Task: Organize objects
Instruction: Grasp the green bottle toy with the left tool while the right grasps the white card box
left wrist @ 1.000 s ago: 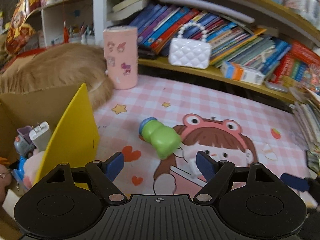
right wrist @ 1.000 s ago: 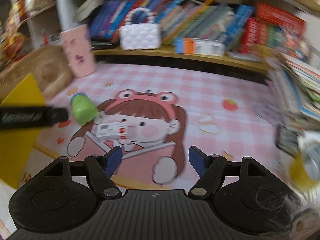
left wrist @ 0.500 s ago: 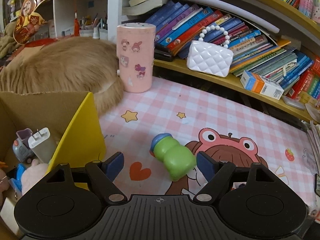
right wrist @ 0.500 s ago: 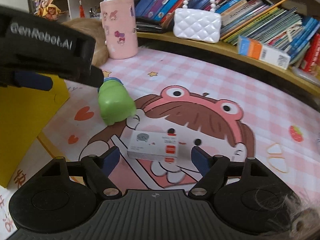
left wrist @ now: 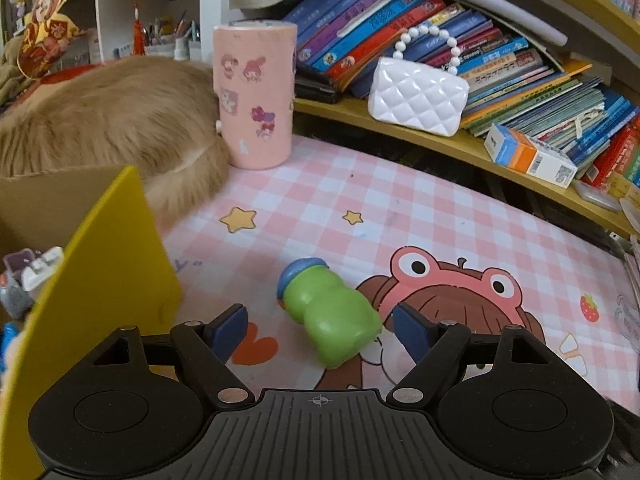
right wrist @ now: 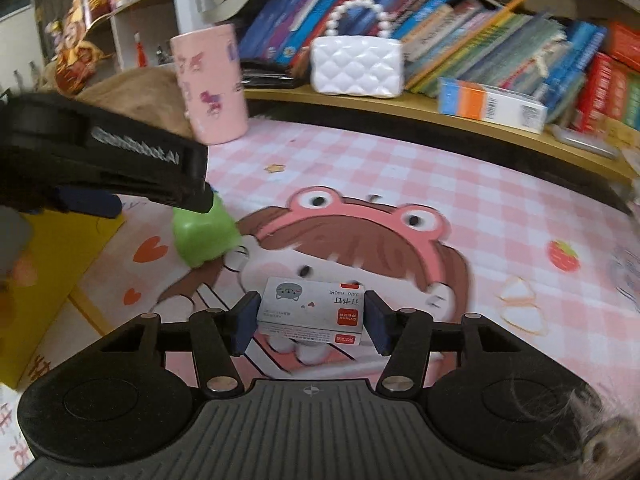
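A green toy bottle with a blue cap (left wrist: 330,314) lies on its side on the pink checked mat (left wrist: 360,200). My left gripper (left wrist: 320,326) is open, its blue pads either side of the bottle and apart from it. In the right wrist view the bottle (right wrist: 204,232) lies partly under the left gripper's black body (right wrist: 104,160). A small white staple box (right wrist: 312,310) lies on the mat between the blue pads of my right gripper (right wrist: 310,322). The jaws stand close around the box; I cannot tell whether they touch it.
A cardboard box with a yellow flap (left wrist: 100,280) stands at the left, with small items (left wrist: 28,276) inside. A pink cylinder cup (left wrist: 254,96), an orange cat (left wrist: 104,120), a white quilted purse (left wrist: 416,98) and a shelf of books (left wrist: 500,68) lie behind.
My left gripper has moved closer, so the green bottle now lies between its pads. My right gripper has moved forward to the staple box and narrowed its jaws around it.
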### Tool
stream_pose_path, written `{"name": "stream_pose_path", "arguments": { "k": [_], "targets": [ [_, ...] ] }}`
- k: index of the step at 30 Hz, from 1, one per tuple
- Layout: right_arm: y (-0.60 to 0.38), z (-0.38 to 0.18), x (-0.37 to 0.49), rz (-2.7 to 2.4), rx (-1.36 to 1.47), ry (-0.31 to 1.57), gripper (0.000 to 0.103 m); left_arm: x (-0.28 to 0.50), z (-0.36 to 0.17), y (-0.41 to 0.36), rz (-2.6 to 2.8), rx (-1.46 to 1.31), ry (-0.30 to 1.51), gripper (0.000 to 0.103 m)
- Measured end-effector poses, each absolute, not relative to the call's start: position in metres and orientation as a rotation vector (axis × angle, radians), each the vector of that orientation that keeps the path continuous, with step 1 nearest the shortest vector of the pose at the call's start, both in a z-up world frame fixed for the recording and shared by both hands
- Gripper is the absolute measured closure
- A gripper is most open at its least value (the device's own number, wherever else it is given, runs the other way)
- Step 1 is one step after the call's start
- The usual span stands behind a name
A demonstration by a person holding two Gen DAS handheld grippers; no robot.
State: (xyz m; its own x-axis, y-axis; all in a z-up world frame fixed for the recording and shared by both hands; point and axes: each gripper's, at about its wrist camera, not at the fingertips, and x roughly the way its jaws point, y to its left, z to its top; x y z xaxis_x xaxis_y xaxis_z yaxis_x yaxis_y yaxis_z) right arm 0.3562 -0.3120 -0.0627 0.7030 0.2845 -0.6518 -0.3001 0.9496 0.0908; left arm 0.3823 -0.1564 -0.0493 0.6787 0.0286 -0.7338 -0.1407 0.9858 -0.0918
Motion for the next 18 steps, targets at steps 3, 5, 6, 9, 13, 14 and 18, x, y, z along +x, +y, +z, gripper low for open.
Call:
{"name": "stream_pose_path", "arguments": {
  "k": [3,5,6,9,13,14,18],
  "targets": [
    [-0.327,-0.056,0.343,0.308,-0.006,0.731,0.051,0.396,-0.059,-0.163,0.102,-0.136,0.834,0.018],
    [-0.335,-0.052,0.333,0.295,-0.007,0.735,0.051,0.404,-0.066,-0.168,0.106,-0.126,0.846,0.018],
    [-0.338,-0.05,0.329,0.289,-0.009,0.735,0.051,0.408,-0.069,-0.169,0.11,-0.125,0.854,0.018],
    [-0.346,-0.044,0.317,0.271,-0.012,0.734,0.051,0.415,-0.079,-0.172,0.132,-0.126,0.874,0.02],
    [-0.354,-0.038,0.307,0.245,0.0,0.734,0.051,0.418,-0.086,-0.176,0.15,-0.09,0.867,0.045],
    [-0.356,-0.037,0.305,0.237,0.002,0.732,0.051,0.419,-0.086,-0.177,0.149,-0.072,0.864,0.048],
    [-0.359,-0.032,0.301,0.22,0.007,0.725,0.051,0.411,-0.076,-0.169,0.145,-0.121,0.823,0.055]
  ]
}}
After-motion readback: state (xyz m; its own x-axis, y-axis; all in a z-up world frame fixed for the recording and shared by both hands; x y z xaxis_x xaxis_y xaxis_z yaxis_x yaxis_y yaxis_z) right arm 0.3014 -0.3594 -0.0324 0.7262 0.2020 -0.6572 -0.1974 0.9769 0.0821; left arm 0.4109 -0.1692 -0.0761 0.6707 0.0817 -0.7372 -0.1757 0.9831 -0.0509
